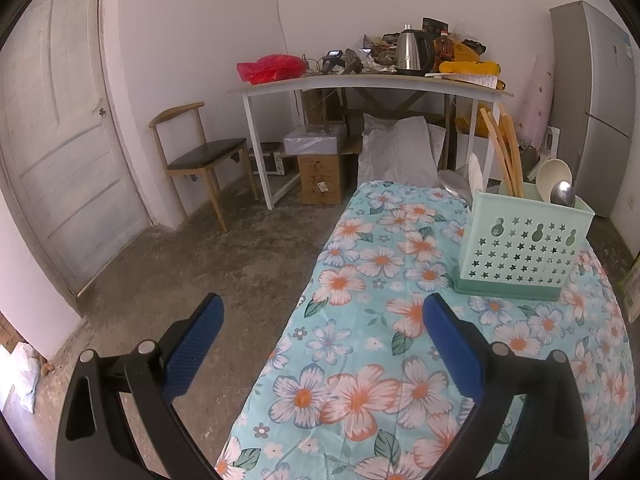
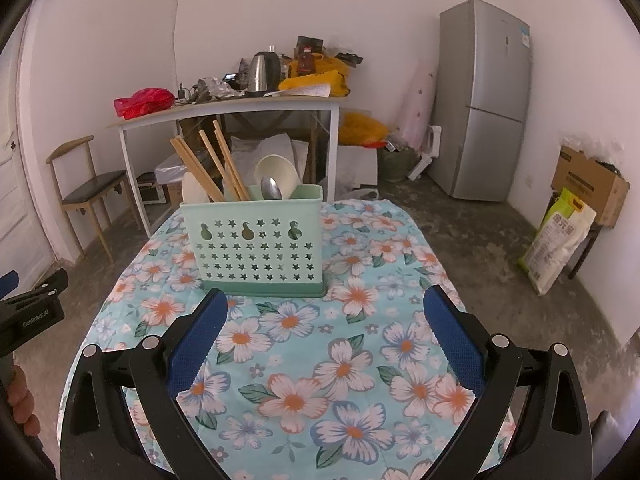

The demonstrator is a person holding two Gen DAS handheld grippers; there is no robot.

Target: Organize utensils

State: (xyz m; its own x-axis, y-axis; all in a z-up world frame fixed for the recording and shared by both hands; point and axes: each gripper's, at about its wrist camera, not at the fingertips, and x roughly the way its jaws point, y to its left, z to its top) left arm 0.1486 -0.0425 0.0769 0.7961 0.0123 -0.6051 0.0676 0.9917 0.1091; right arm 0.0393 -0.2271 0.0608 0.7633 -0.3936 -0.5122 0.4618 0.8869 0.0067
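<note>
We see the right gripper (image 2: pixel 325 332) with its blue pads spread wide and nothing between them, held low over the flowered tablecloth (image 2: pixel 352 364) and aimed straight at the utensil caddy (image 2: pixel 254 248). The left gripper (image 1: pixel 323 336) is just as wide apart and empty; it sits over the table's left edge, so one finger hangs above the concrete floor (image 1: pixel 224 264) and the other above the cloth. In the right wrist view we also catch its black body at the left border, with a hand (image 2: pixel 18 400) below it.

The mint-green caddy stands upright near the far end of the table, its long side facing the right gripper. Out of it the wooden chopsticks (image 2: pixel 218 168) rise with their long axes leaning up and to the left. Beside them a metal spoon (image 2: pixel 271 189) stands bowl upward, with a cream ladle (image 2: pixel 280 174) just behind it, and a white spoon (image 2: pixel 194 190) at the caddy's left end.

Beyond the table we see a cluttered desk (image 2: pixel 224 110) and a grey fridge (image 2: pixel 484 100).
</note>
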